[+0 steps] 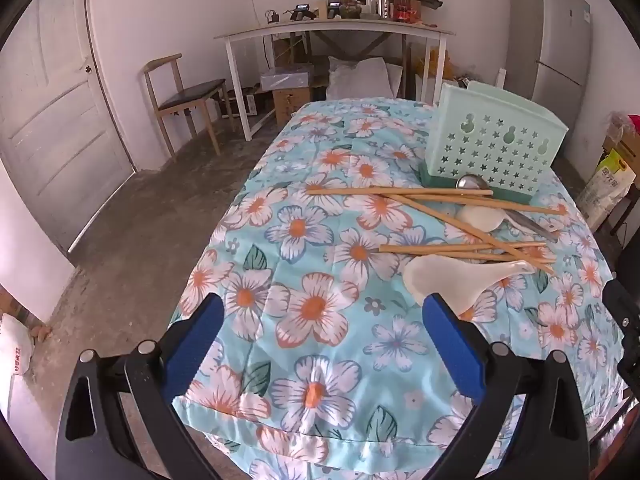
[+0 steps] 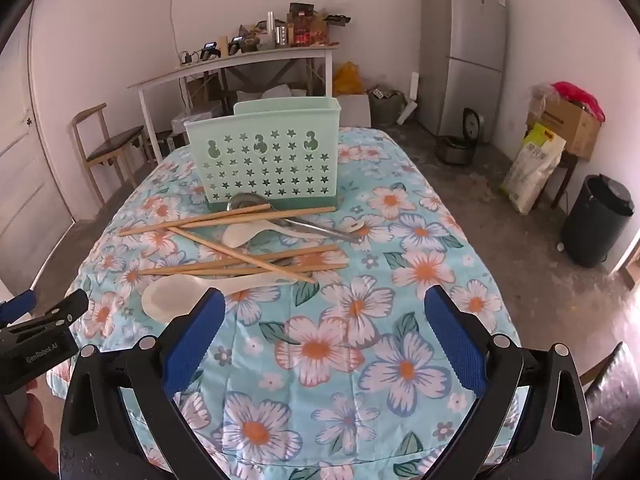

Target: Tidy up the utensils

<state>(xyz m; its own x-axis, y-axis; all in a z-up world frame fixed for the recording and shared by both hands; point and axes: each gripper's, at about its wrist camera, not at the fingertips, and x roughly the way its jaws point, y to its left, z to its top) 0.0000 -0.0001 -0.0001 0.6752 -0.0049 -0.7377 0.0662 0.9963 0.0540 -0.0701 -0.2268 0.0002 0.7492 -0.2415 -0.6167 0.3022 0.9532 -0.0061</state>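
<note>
A pale green utensil holder (image 1: 494,142) (image 2: 266,156) with star holes stands on the floral tablecloth (image 1: 320,300) (image 2: 360,340). In front of it lie several wooden chopsticks (image 1: 440,200) (image 2: 240,258), two white spoons (image 1: 448,276) (image 2: 176,294) (image 2: 240,234) and a metal spoon (image 1: 472,182) (image 2: 320,230), all in a loose pile. My left gripper (image 1: 322,304) is open and empty, near the closest white spoon. My right gripper (image 2: 324,298) is open and empty above the cloth, right of that spoon. The left gripper also shows in the right wrist view (image 2: 44,312).
A white side table (image 1: 332,32) with clutter, a wooden chair (image 1: 184,96) and a door (image 1: 52,100) stand behind. A grey fridge (image 2: 462,48), a rice cooker (image 2: 456,148), a sack (image 2: 532,168) and a black bin (image 2: 596,220) are on the right.
</note>
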